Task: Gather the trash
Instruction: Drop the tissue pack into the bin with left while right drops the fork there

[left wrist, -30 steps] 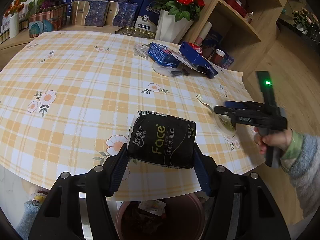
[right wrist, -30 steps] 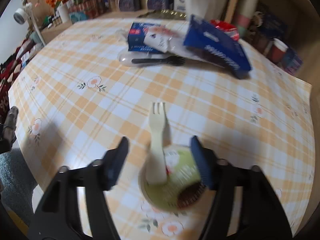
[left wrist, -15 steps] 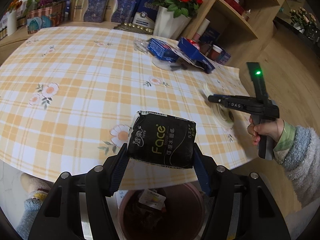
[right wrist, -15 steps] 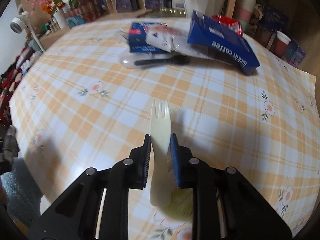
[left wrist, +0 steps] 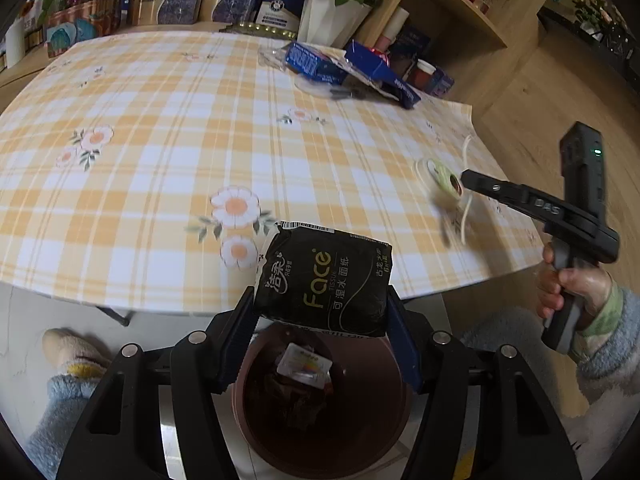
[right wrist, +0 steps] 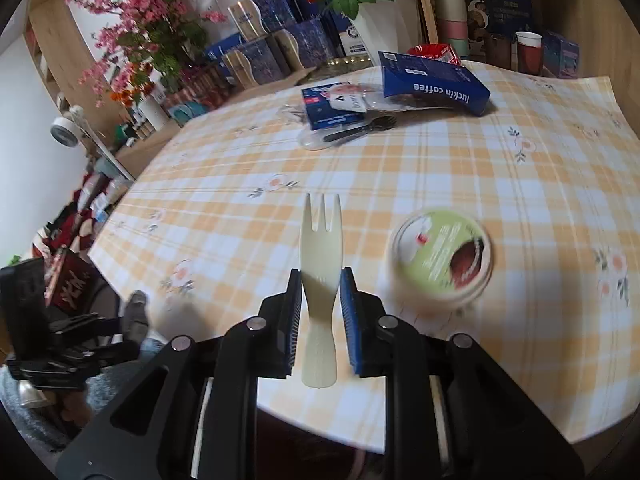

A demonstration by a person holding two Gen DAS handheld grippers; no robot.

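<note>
The left gripper (left wrist: 322,320) has its jaws closed on the tissue pack (left wrist: 325,282) above the bin (left wrist: 324,408), which already holds some trash. The right gripper (right wrist: 320,316) clamps the fork (right wrist: 319,280); the lid (right wrist: 442,258) and blue boxes (right wrist: 432,82) are left on the surface (right wrist: 400,168)

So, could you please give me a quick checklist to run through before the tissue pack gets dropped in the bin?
1. Left tongs shut on the tissue pack: ok.
2. Pack above the bin opening: ok.
3. Room left in the bin: ok, trash only at the bottom.
4. Right tongs shut on the fork: ok.
5. Lid collected from the table: not ok.
</note>
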